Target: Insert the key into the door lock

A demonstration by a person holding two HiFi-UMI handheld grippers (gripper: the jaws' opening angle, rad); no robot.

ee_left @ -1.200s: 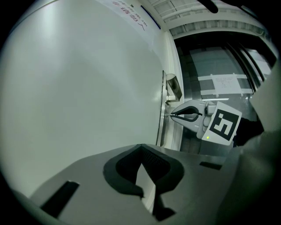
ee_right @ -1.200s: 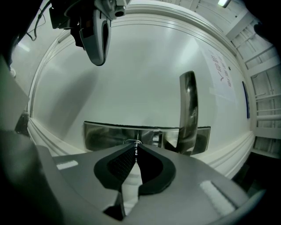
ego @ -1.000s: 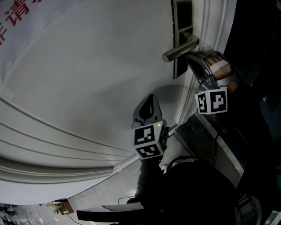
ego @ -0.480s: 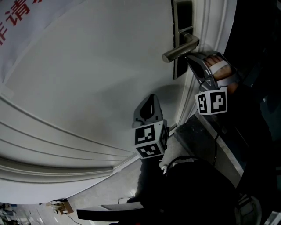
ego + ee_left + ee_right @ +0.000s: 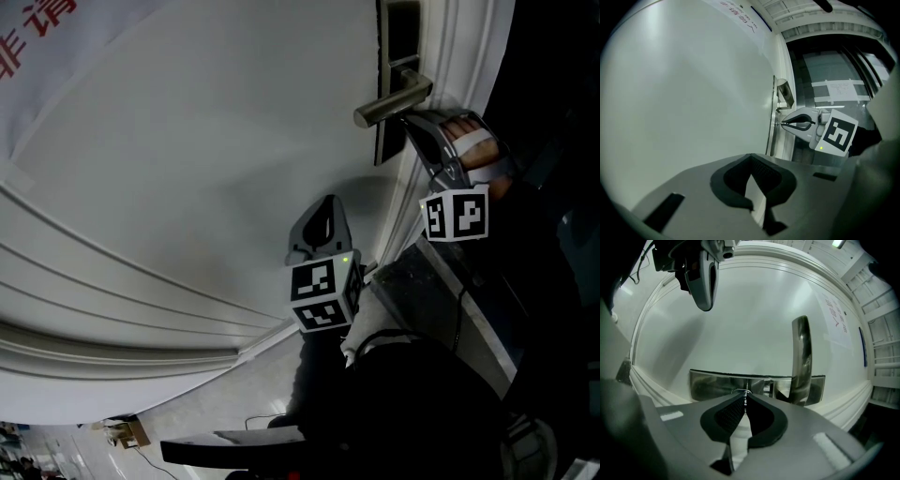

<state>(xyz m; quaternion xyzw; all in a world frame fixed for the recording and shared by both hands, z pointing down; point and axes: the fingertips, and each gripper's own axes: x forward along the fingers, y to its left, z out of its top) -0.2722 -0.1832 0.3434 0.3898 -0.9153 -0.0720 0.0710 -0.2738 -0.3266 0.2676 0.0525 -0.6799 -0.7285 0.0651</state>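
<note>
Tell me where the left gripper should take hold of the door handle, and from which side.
Grip the door handle on its straight bar near the free end, jaws closing across the bar. Probably come from the open door-panel side, where the left gripper hangs: the right gripper with the key crowds the lock plate side.

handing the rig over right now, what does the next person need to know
Right gripper: jaws shut on the key, whose tip is at the keyhole in the lock plate, beside the lever handle.
Left gripper: jaws shut, empty, held lower near the door.
Done: key gripped and lined up at the keyhole.
Left: push it fully in; how deep it sits now cannot be told.
</note>
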